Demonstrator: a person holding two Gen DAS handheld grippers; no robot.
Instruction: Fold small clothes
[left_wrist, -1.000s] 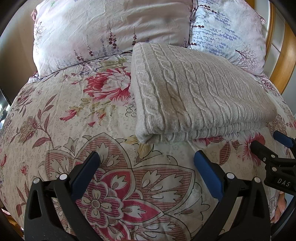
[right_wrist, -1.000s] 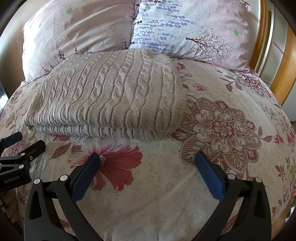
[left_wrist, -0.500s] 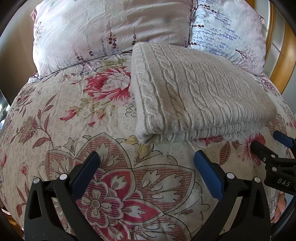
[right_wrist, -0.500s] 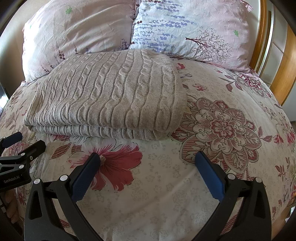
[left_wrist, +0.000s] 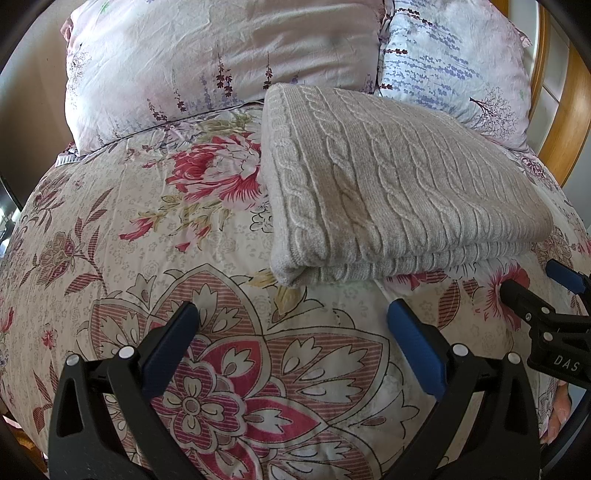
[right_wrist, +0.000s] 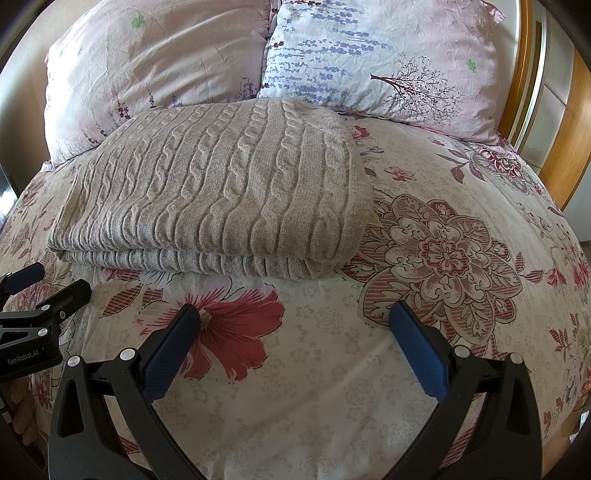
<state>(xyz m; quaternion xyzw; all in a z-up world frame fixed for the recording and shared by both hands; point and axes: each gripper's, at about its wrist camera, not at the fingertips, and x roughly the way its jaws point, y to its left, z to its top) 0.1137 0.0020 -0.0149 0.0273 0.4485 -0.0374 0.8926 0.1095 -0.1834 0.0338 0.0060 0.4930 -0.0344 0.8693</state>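
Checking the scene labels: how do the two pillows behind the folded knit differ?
The left pillow is plain pale pink with sparse purple sprigs; the right pillow turns pale blue with dense lavender rows and a printed tree. The folded knit lies mostly before the left pillow, only its corner before the right pillow. Both lean at the headboard, side by side.

Bare duvet (right_wrist: 314, 350) before folded sweater (right_wrist: 221, 192); pillows (right_wrist: 369, 55) block behind.

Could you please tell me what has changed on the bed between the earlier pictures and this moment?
Nothing has visibly changed. The folded grey cable-knit sweater lies where it did on the floral duvet, below the two pillows. The left gripper and right gripper hover short of it as before, jaws open and holding nothing.
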